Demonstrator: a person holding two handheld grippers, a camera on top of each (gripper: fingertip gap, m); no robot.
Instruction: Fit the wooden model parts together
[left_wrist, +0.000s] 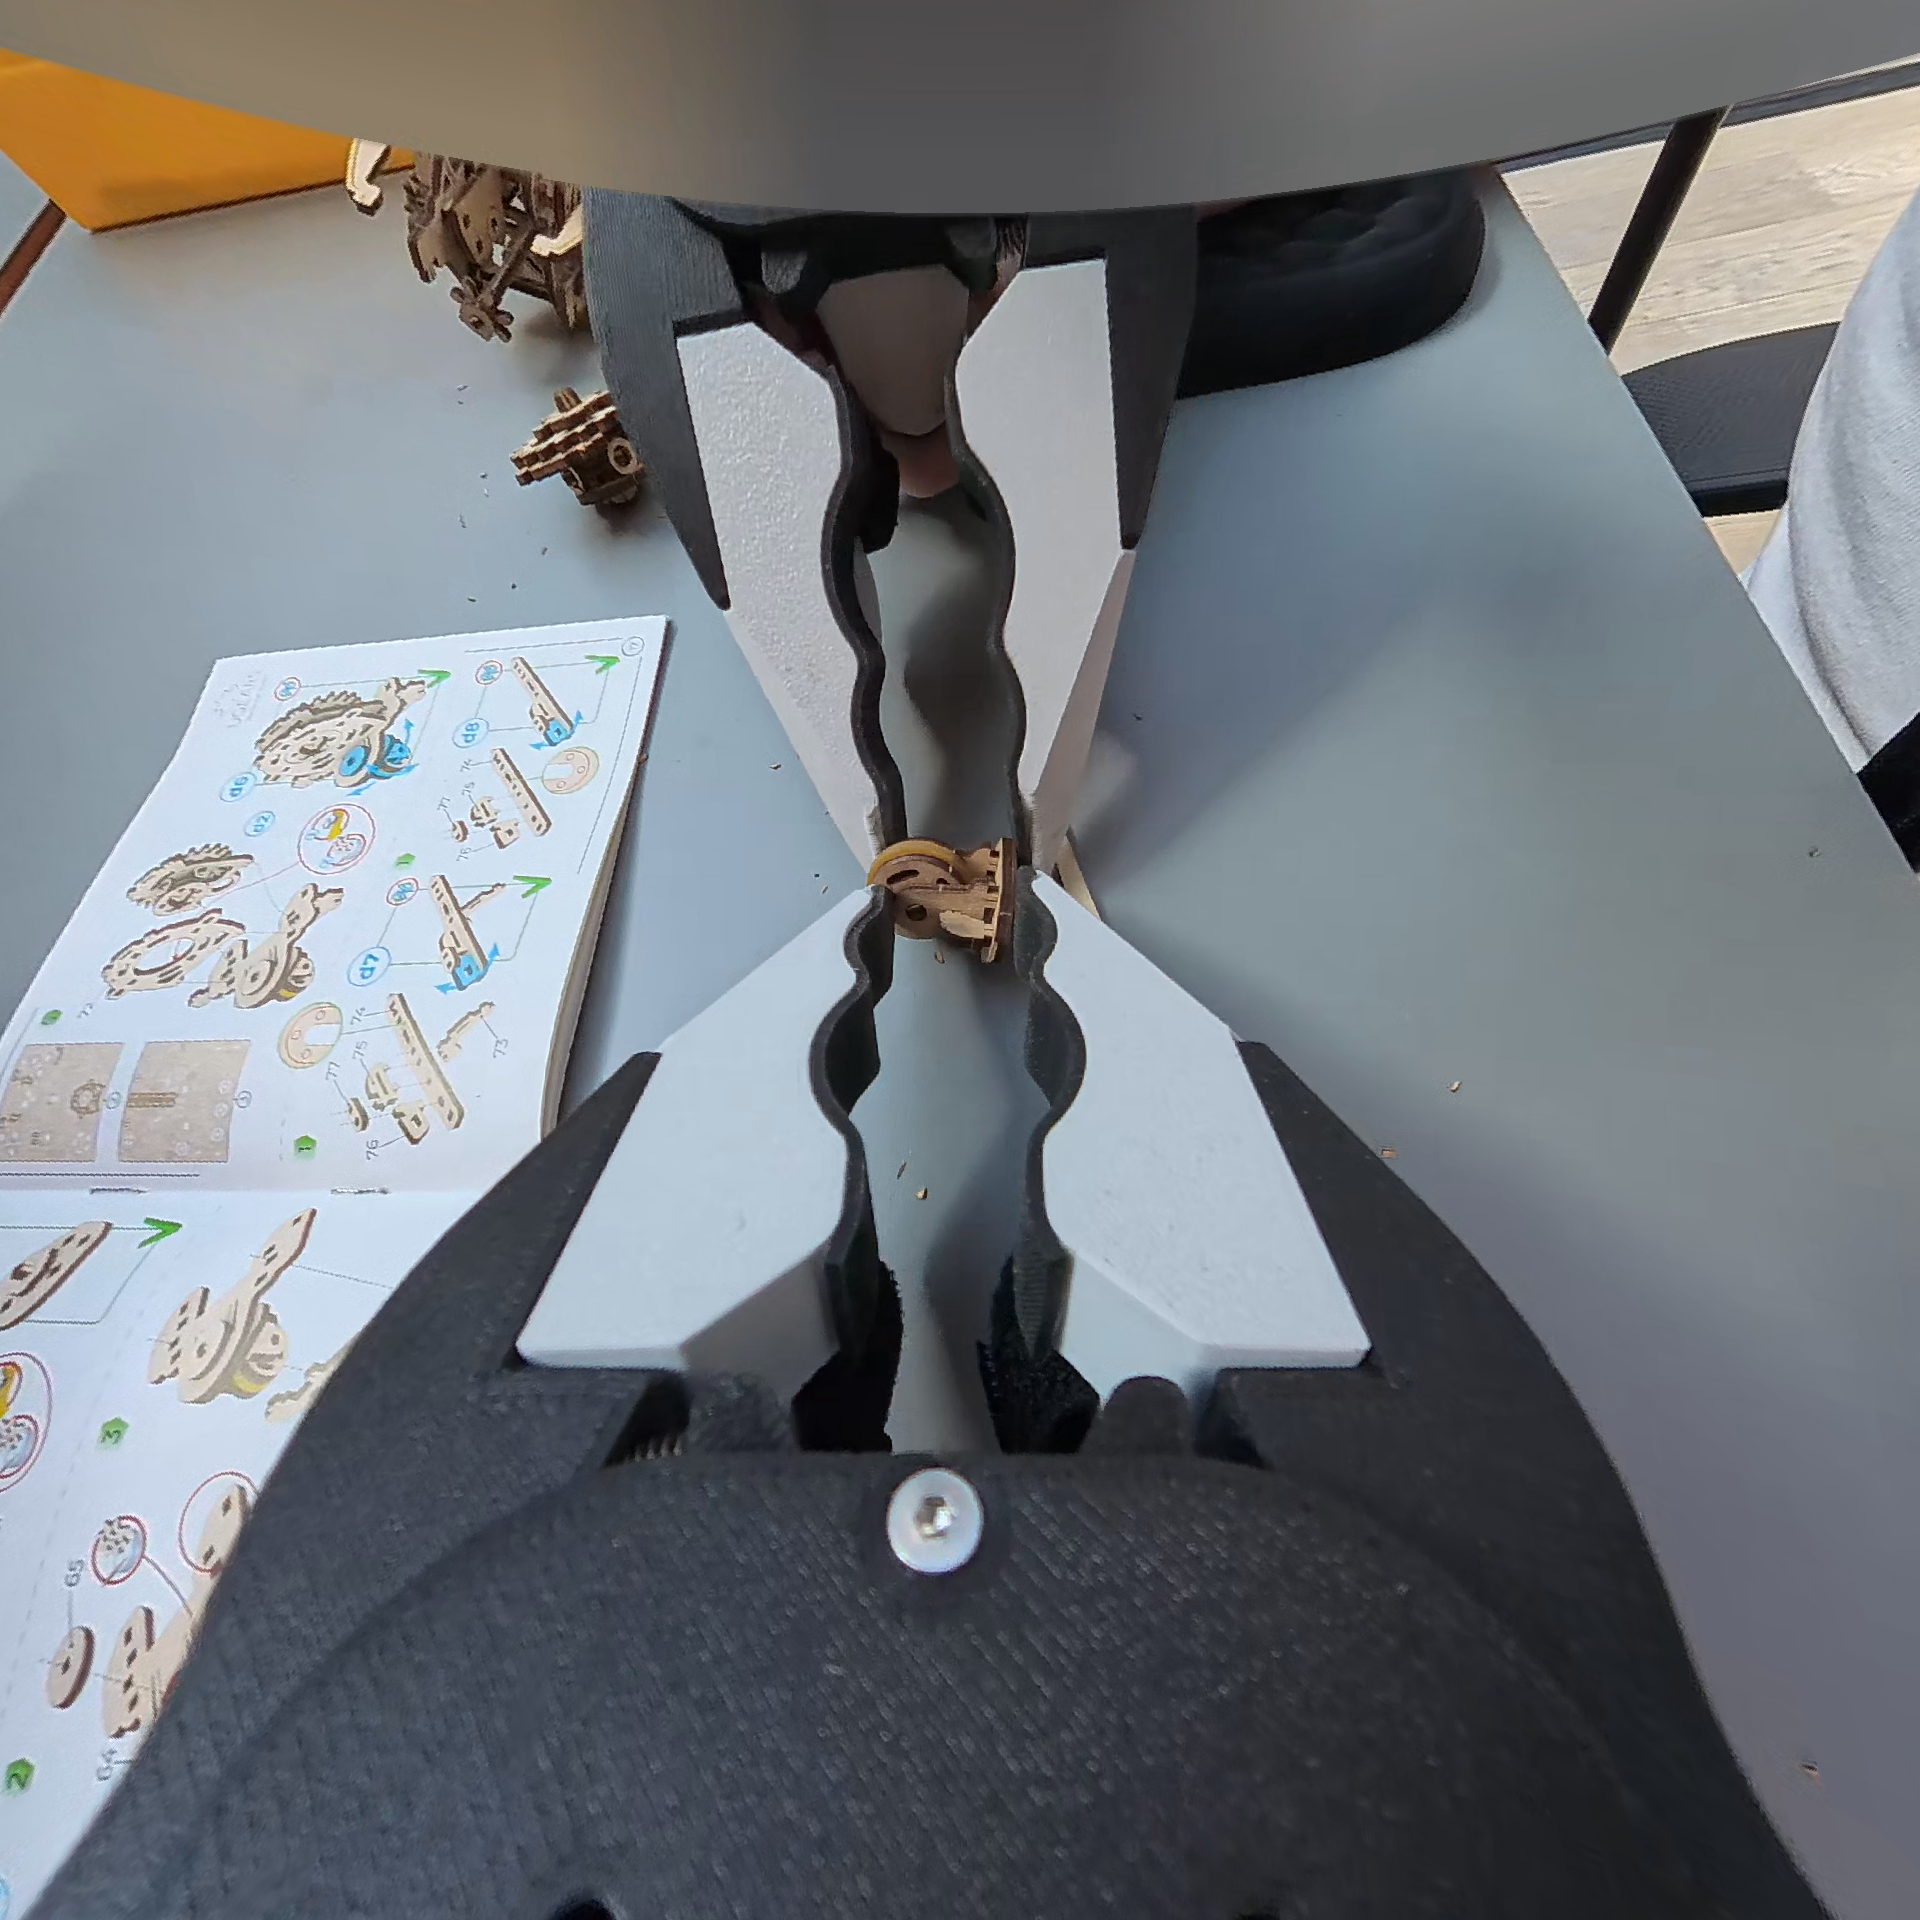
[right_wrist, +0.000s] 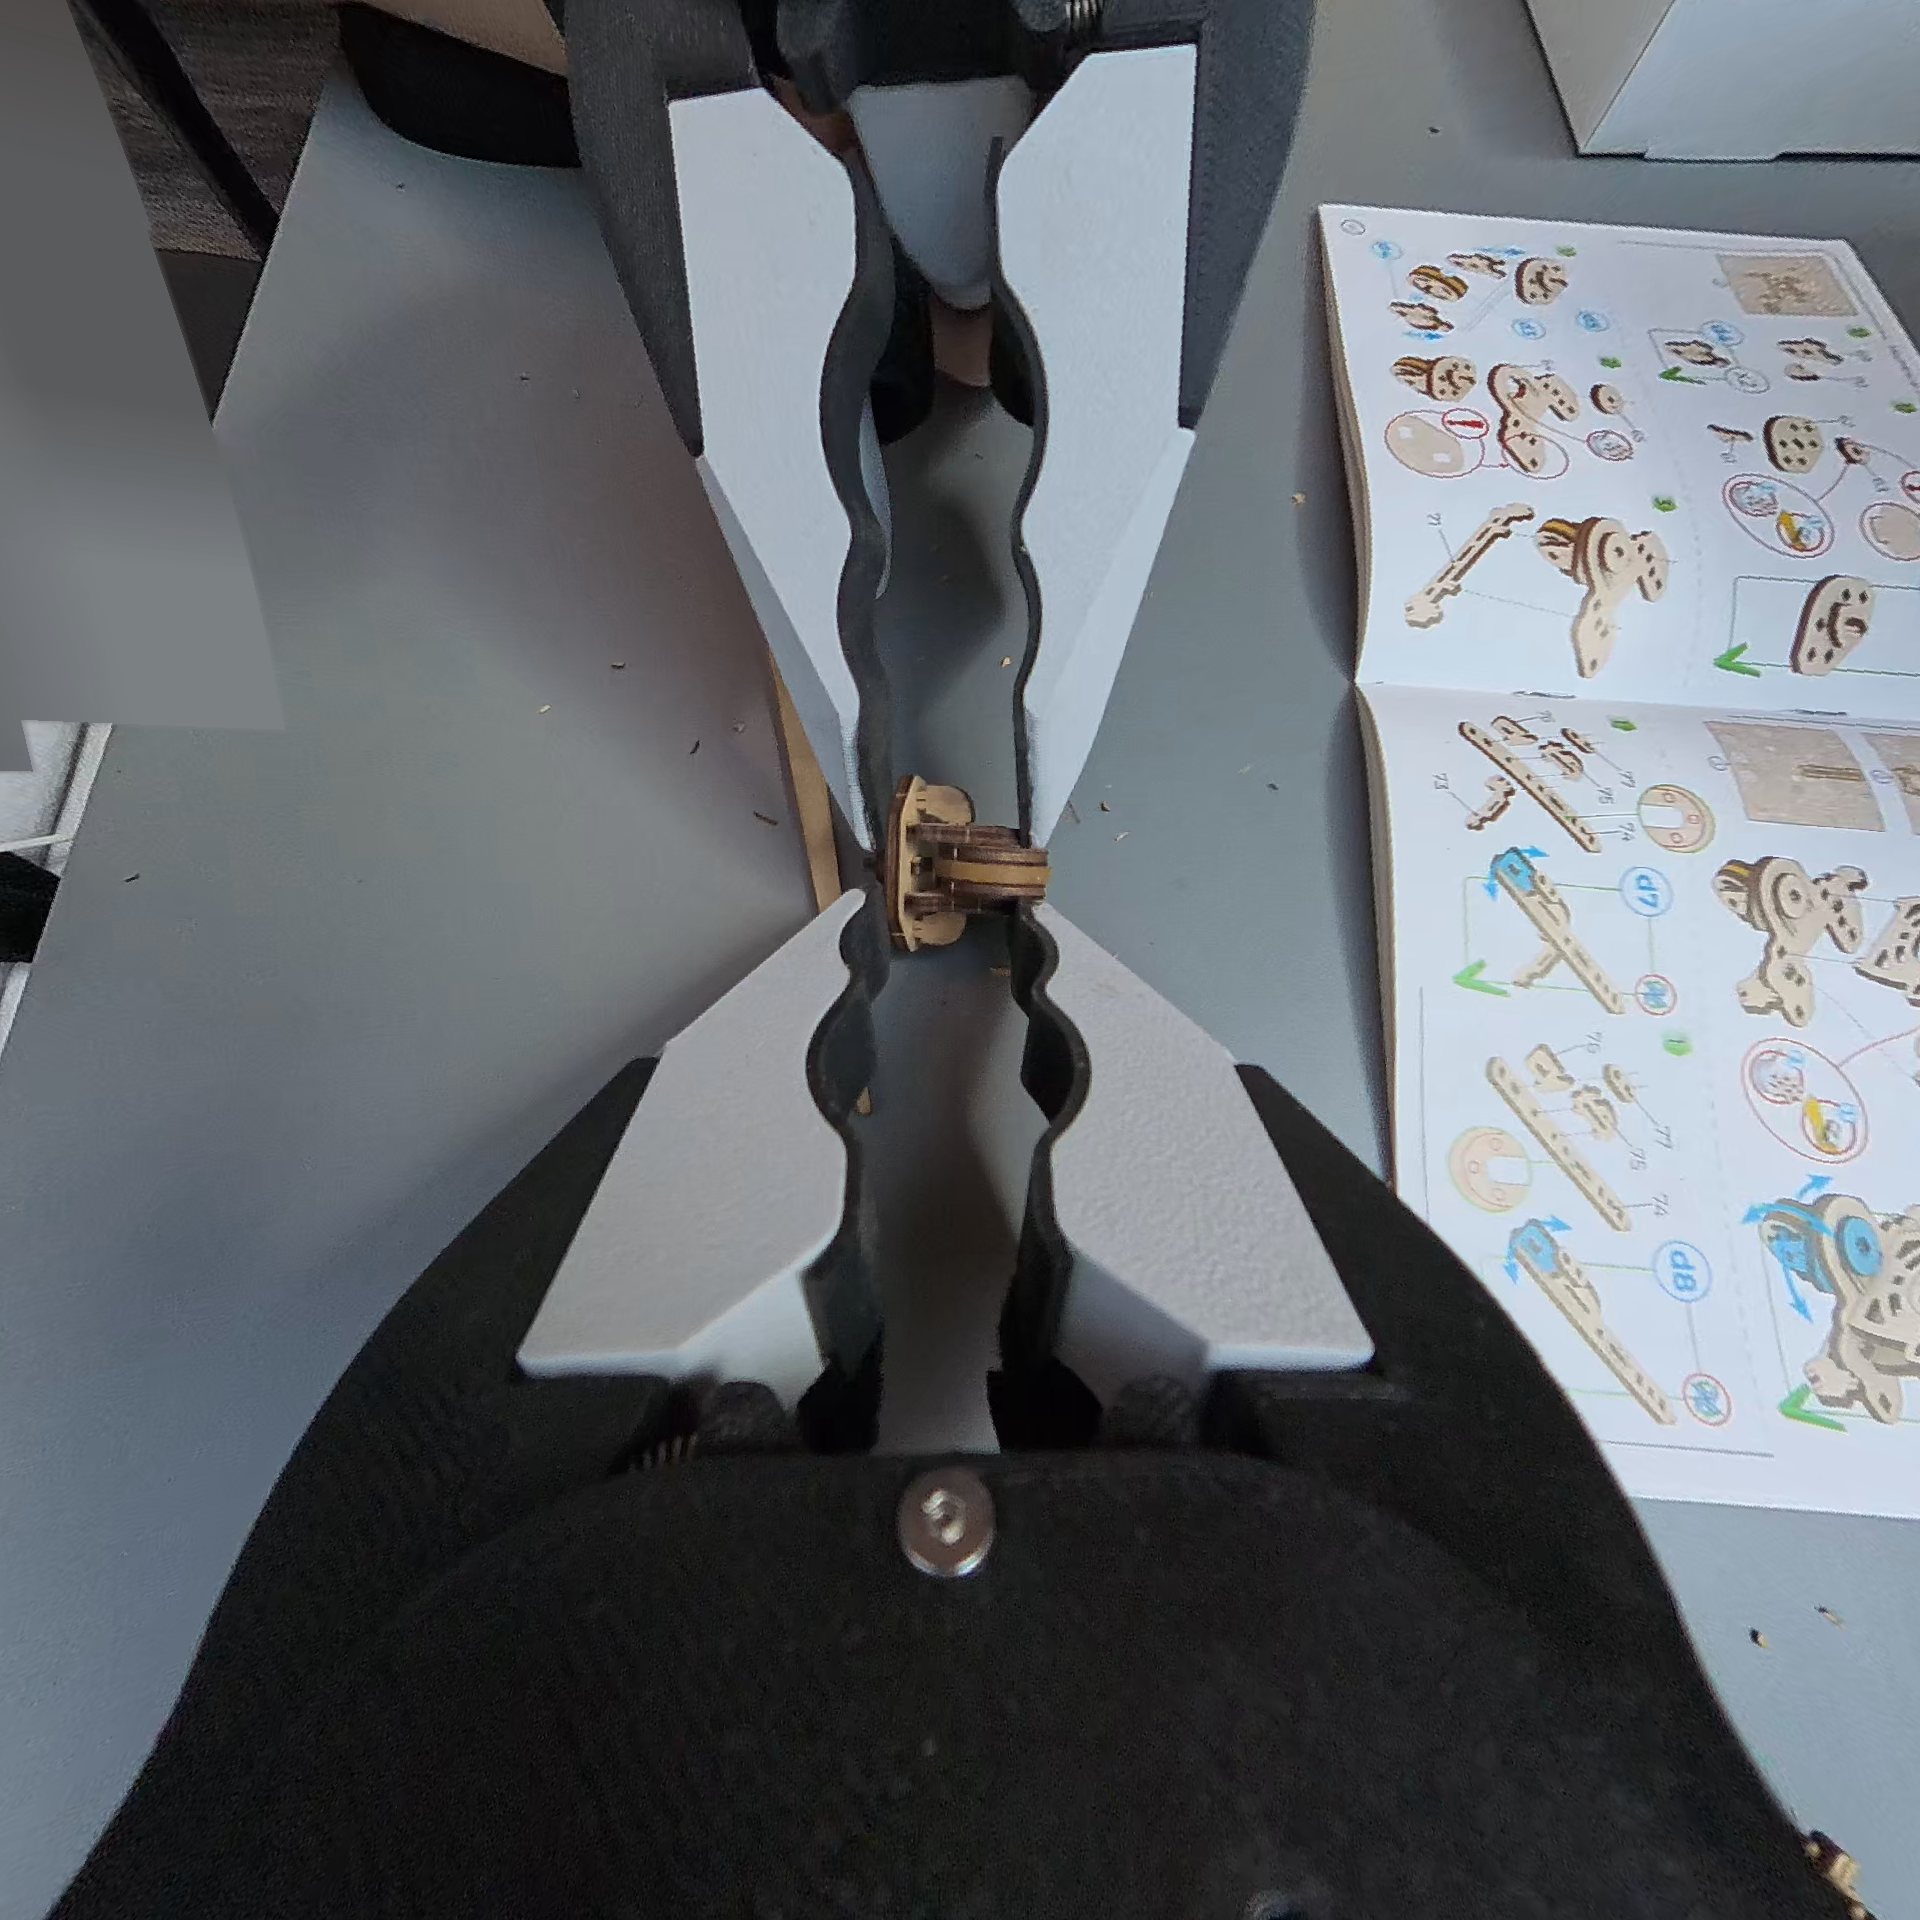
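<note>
Two grippers tip to tip: left gripper (left_wrist: 948, 909) and right gripper (right_wrist: 940, 909) both nearly closed, pinching wooden subassembly (left_wrist: 951, 899) crosswise between.

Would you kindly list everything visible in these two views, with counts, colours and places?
Small wooden part: one, tan, held above the table between both grippers' tips.
Instruction booklet: one, white, open, left of the grippers in the left wrist view.
Wooden assemblies: two, brown, far left of the table.
Yellow sheet: one, far left corner.
White box: one, top right in the right wrist view.
Table: one, grey, scattered with wood crumbs.
Left gripper: black and grey, shut on the part.
Right gripper: same colours, shut on it too.
</note>
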